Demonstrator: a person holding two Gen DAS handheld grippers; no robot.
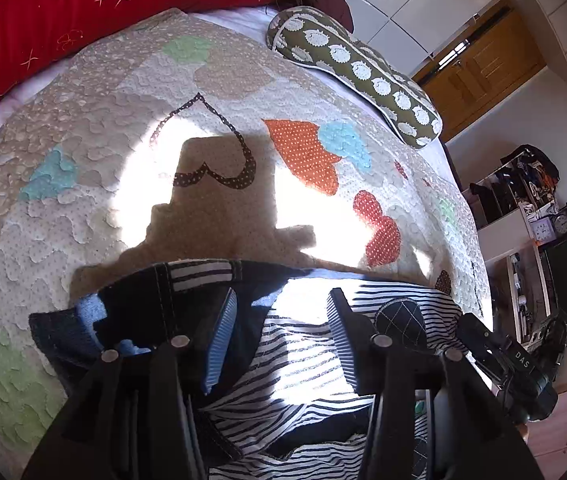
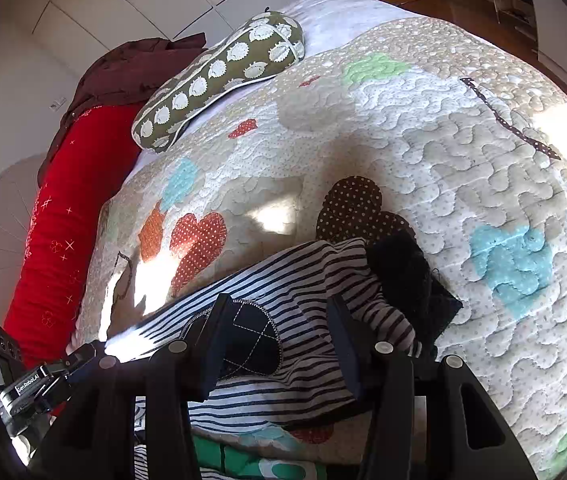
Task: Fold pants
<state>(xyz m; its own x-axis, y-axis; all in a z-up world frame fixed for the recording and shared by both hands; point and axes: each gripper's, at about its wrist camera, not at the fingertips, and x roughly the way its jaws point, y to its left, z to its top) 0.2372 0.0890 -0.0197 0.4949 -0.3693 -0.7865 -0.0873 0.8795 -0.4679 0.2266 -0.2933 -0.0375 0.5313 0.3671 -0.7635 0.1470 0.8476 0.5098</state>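
The pants (image 1: 295,364) are black-and-white striped with a dark round knee patch (image 1: 401,326) and dark denim parts; they lie on the quilted bedspread (image 1: 203,100). My left gripper (image 1: 283,312) is open, its fingers just above the waist area, with nothing between them. The pants also show in the right wrist view (image 2: 295,288), ending in a dark cuff (image 2: 403,276). My right gripper (image 2: 279,316) is open over the striped leg, straddling the knee patch (image 2: 253,340). The other gripper shows at the edge of each view.
A green patterned pillow (image 1: 359,72) and a red bolster (image 1: 63,12) lie at the head of the bed. The bed's right edge drops to a floor with shelves (image 1: 523,200) and a dark cabinet. Sunlight patches fall on the quilt.
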